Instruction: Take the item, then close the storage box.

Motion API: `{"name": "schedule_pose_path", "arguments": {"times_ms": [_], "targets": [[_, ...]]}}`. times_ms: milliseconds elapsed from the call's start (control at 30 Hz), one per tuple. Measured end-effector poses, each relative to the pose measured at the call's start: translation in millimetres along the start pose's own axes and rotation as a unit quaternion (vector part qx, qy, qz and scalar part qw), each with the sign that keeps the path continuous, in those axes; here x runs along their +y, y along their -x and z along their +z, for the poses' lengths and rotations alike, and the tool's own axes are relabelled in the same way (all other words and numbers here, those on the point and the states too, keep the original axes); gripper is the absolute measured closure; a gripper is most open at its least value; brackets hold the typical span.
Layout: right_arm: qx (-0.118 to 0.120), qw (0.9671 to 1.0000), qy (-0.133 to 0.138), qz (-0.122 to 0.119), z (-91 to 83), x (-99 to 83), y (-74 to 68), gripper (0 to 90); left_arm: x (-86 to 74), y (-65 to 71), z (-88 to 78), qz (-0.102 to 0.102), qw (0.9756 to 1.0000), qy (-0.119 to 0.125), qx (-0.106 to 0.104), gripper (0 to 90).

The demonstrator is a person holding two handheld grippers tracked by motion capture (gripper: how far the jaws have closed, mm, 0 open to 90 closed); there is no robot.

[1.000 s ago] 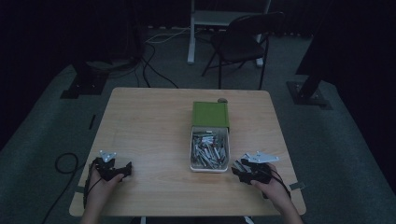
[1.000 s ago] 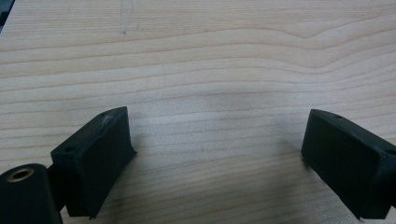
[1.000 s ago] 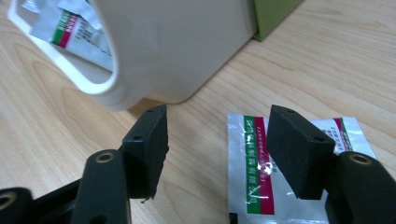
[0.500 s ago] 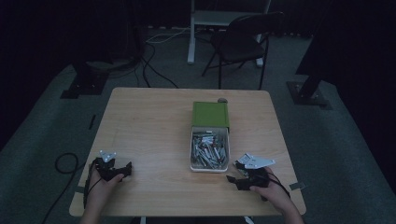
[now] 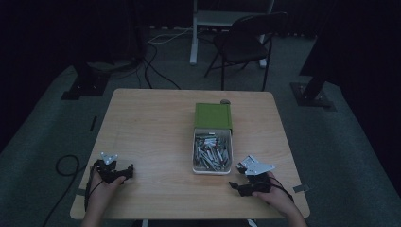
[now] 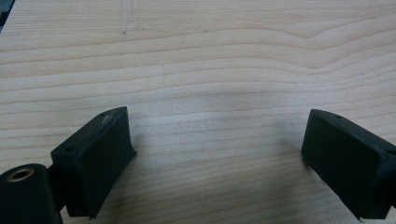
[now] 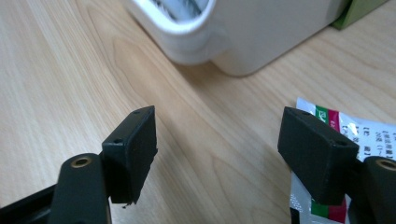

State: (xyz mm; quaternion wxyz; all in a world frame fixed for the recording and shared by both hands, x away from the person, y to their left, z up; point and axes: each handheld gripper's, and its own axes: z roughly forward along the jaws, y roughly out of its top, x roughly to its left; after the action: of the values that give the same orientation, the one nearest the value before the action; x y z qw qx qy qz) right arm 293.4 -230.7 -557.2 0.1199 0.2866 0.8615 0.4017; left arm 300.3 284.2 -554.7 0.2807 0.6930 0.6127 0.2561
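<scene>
— Looking down at your table (image 5: 156,123), where do your two grippers sit?

— Your left gripper (image 5: 124,173) rests near the front left edge, jaws spread wide over bare wood. Your right gripper (image 5: 236,186) lies front right, jaws also wide apart, empty.

— And the white tray (image 5: 211,169)?

— It holds a heap of small packets, mid-table, against a green box (image 5: 213,116). A printed sachet (image 7: 355,135) lies beside your right jaw.
</scene>
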Motion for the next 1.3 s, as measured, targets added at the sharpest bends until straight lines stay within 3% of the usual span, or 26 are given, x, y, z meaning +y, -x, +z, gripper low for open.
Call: {"name": "schedule_pose_path", "arguments": {"times_ms": [200,400,633,733,867,1000,1067,1133,1167,1200,1233,1267,1300], "targets": [[0.002,0.9997,-0.017,-0.017,4.3,0.9,-3.2,23.9,0.0,0.0,0.0,0.000,1.0000,0.000,0.000,9.3],[0.013,0.9992,-0.026,-0.029,5.8,1.5,-4.7,14.1,0.1,0.1,0.0,0.000,1.0000,0.000,-0.001,9.3],[0.019,0.9992,-0.026,-0.026,5.8,1.7,-3.5,13.6,-1.5,7.8,-2.1,0.039,0.9987,-0.001,-0.034,9.4],[0.019,0.9991,-0.027,-0.028,5.7,1.6,-3.5,13.6,-1.6,18.6,-4.5,0.056,0.9968,-0.002,-0.056,9.4],[0.016,0.9996,-0.020,-0.013,4.4,1.3,-0.9,14.1,2.7,35.0,-9.4,0.081,0.9935,0.008,-0.079,9.4],[0.011,0.9999,0.003,0.001,-2.1,4.8,1.6,14.1,6.8,47.7,-12.6,0.088,0.9908,0.016,-0.102,9.4],[0.004,0.9999,0.015,0.004,-6.7,8.3,2.9,14.1,8.0,54.9,-13.8,0.096,0.9881,0.021,-0.118,9.4],[-0.002,0.9996,0.028,0.006,-11.0,11.9,5.4,14.1,8.7,62.1,-14.9,0.111,0.9859,0.024,-0.123,9.4],[-0.002,0.9996,0.028,0.006,-11.0,11.9,5.4,14.1,8.7,62.1,-14.9,0.111,0.9859,0.024,-0.123,9.4],[-0.002,0.9993,0.035,0.016,-14.5,15.4,7.5,14.1,9.7,69.3,-15.5,0.122,0.9836,0.026,-0.130,9.4],[-0.005,0.9991,0.038,0.017,-15.8,16.6,8.1,14.1,9.7,69.3,-15.5,0.122,0.9836,0.026,-0.130,9.4],[-0.005,0.9989,0.043,0.020,-16.4,17.7,8.5,14.1,10.6,75.7,-15.6,0.129,0.9814,0.031,-0.139,9.4],[-0.005,0.9989,0.043,0.020,-16.4,17.7,8.5,14.1,10.6,75.7,-15.6,0.129,0.9814,0.031,-0.139,9.4]]}}
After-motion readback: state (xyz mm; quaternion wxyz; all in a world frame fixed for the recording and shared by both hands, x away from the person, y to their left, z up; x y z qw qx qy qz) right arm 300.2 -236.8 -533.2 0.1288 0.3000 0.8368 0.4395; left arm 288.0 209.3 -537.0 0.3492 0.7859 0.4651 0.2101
